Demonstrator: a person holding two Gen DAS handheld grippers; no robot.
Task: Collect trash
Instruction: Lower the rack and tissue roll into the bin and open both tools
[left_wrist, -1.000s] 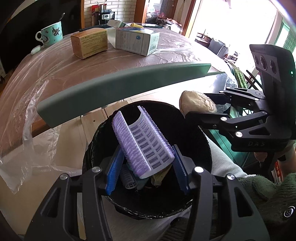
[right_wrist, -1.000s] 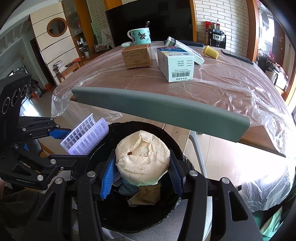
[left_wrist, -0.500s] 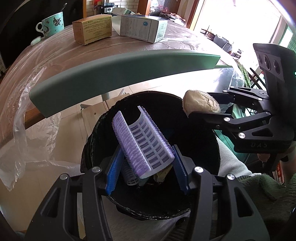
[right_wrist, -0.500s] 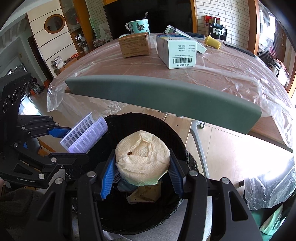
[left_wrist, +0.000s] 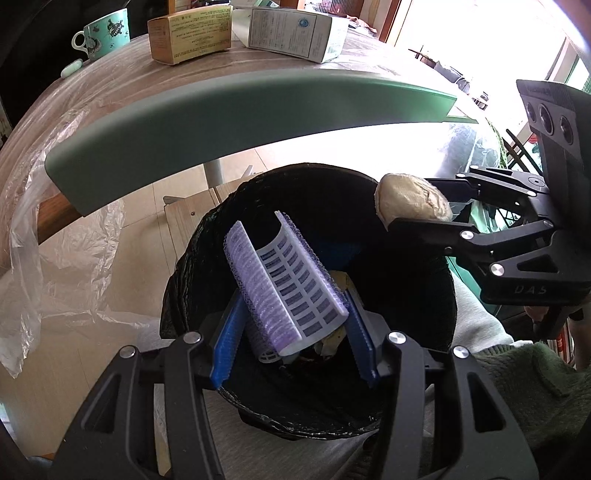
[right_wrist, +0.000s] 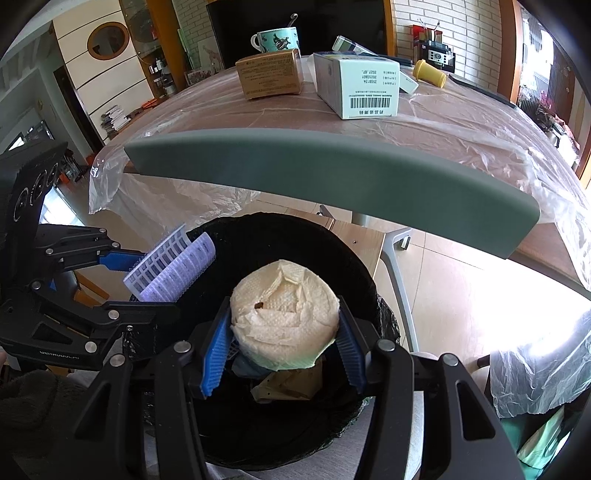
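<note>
- Step in hand, judged: dropping two pieces of trash into the round bin with the black plastic liner; best done by parting the jaws only while each piece hangs inside the rim, one side at a time so the two hand-held grippers do not knock together.
- Left hand-held gripper: narrow, blue pads clamped on the purple-and-white curved plastic hair roller; roller over the bin mouth, other scraps lying below it.
- Right hand-held gripper: narrow, clamped on the crumpled cream paper-towel wad; wad over the bin's middle.
- Pose: both point steeply down into the bin, side by side, apart; a green sleeve at the lower right of the left view.
- Risk, judged: the roller's bristles may cling to a pad.
</note>
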